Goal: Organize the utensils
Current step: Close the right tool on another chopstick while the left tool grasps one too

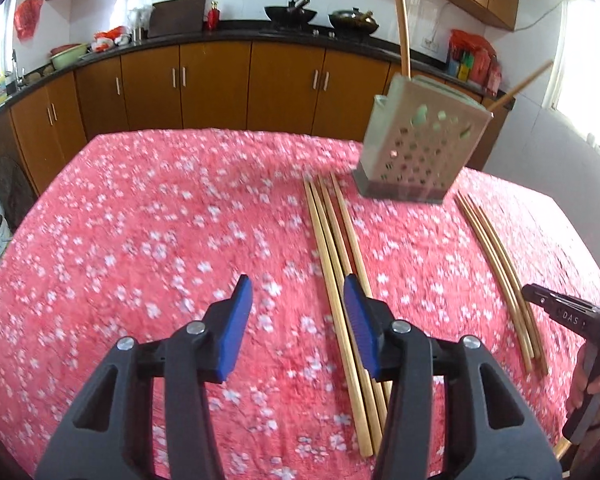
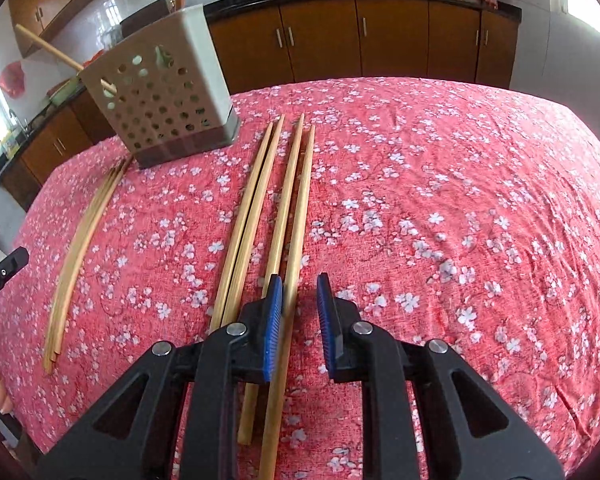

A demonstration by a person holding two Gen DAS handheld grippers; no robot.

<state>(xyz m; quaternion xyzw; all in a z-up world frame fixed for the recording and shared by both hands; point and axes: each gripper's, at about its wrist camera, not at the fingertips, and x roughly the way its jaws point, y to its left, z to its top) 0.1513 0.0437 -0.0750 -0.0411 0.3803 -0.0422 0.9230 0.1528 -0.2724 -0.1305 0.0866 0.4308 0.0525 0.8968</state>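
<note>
Two groups of long wooden chopsticks lie on the red flowered tablecloth (image 1: 140,220), one on each side of a pale perforated utensil holder (image 1: 416,148) (image 2: 168,100). A few chopsticks (image 1: 402,20) stand in the holder. My left gripper (image 1: 298,290) hovers open and empty, its right pad over the left group (image 1: 332,248). That same group appears as a thin bundle (image 2: 80,248) in the right wrist view. My right gripper (image 2: 299,280) is low over the right group (image 2: 260,200). Its jaws stand narrowly apart around one chopstick (image 2: 290,240), with a gap showing beside the right pad.
Brown cabinets (image 1: 212,84) and a dark counter with woks (image 1: 290,14) run behind the table's far edge. In the left wrist view a hand (image 1: 592,384) holds the right gripper at the frame's right edge, beside the right chopstick group (image 1: 496,264).
</note>
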